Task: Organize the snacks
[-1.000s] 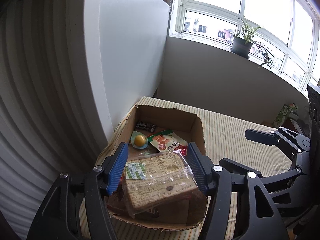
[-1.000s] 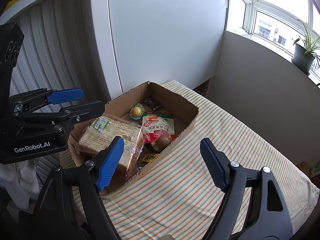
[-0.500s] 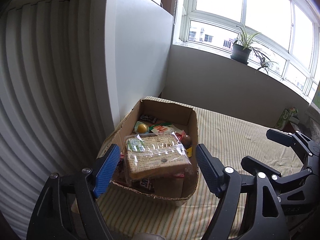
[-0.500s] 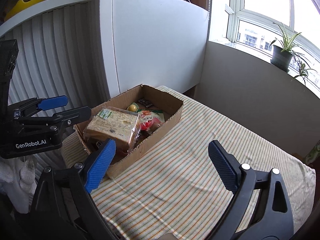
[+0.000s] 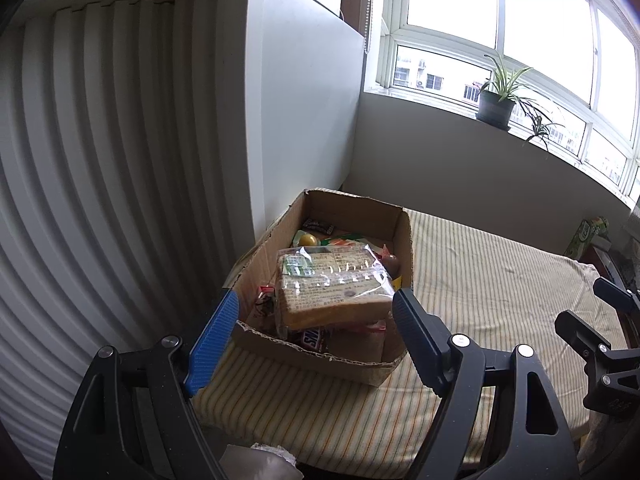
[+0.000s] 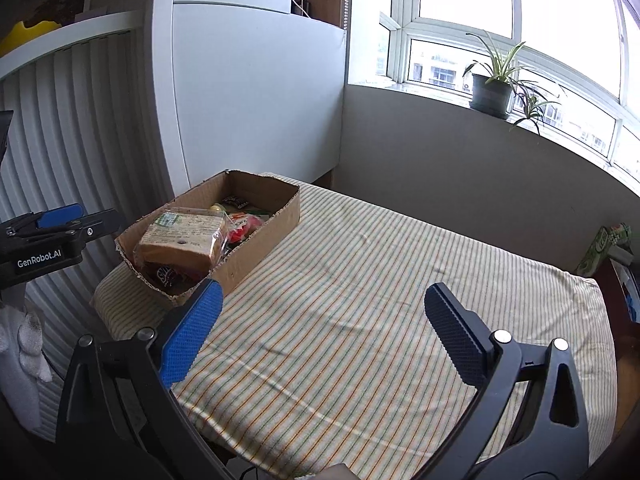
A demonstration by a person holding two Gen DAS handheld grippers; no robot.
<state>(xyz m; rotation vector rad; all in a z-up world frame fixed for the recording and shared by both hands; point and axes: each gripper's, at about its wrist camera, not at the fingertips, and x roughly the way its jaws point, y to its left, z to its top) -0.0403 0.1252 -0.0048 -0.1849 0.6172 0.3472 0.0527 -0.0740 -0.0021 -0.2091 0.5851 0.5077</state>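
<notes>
Currently the left gripper [image 5: 314, 328] hangs with jaws apart and empty, just short of the near end of the cardboard box [image 5: 402, 240]. Bagged bread [image 5: 332, 284] lies on top of the other snacks inside, toward the box's near end, free of both pads. Right gripper [image 6: 320, 322]: jaws opening, nothing between them, over bare striped cloth [image 6: 380, 264]; box at its 10 o'clock. Potted plant [image 6: 490, 90] on the sill at 1 o'clock.

Bread packet [image 6: 180, 240] tops snacks in cardboard box [image 6: 260, 236].
</notes>
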